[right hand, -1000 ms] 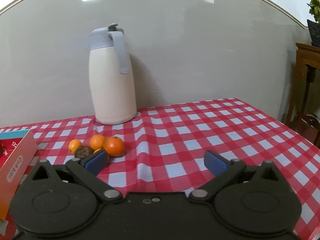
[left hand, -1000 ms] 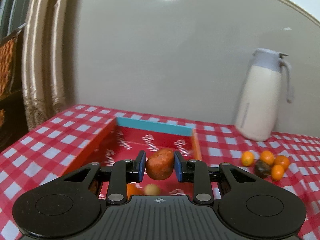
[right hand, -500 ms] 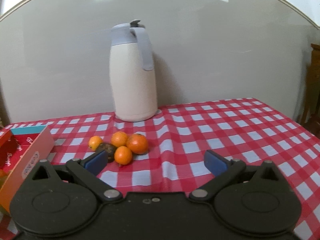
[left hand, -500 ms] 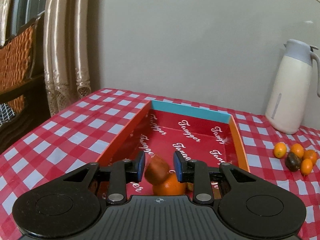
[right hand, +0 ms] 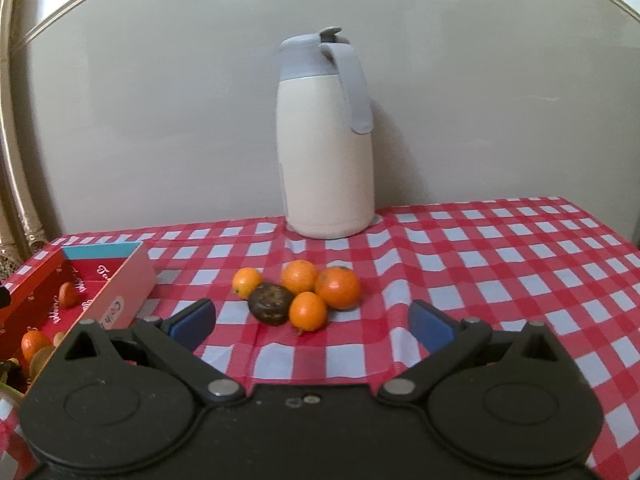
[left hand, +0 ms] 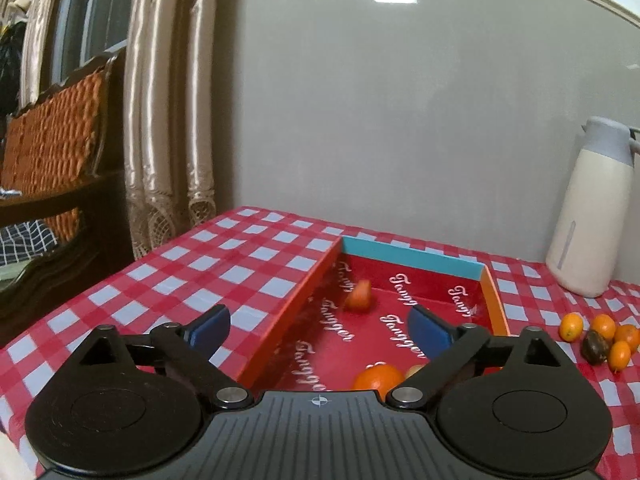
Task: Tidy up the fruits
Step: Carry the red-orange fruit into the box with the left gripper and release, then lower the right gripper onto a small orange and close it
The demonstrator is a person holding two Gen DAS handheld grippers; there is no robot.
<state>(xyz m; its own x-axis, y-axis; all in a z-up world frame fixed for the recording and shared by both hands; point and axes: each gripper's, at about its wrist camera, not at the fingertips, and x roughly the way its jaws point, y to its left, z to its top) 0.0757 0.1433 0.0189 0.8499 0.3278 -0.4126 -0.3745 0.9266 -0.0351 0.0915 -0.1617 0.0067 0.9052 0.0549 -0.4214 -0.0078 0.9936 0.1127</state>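
Observation:
A red cardboard box with a teal far wall lies on the checked tablecloth. My left gripper hangs over the box's near end, its jaws opening with nothing between them. A reddish-brown fruit, blurred, is loose on the box floor beyond the fingertips. An orange and a small pale fruit lie at the near end. To the right of the box sits a pile of several small oranges around a dark fruit. My right gripper stands open just before that pile, holding nothing.
A cream thermos jug with a grey lid stands against the wall behind the fruit pile. Left of the table are a curtain and a dark wooden chair. The table's left edge runs close to the box.
The left gripper opened and let go of the reddish-brown fruit, which dropped into the box. The right gripper, still open, swung left until the fruit pile sits ahead of its fingers.

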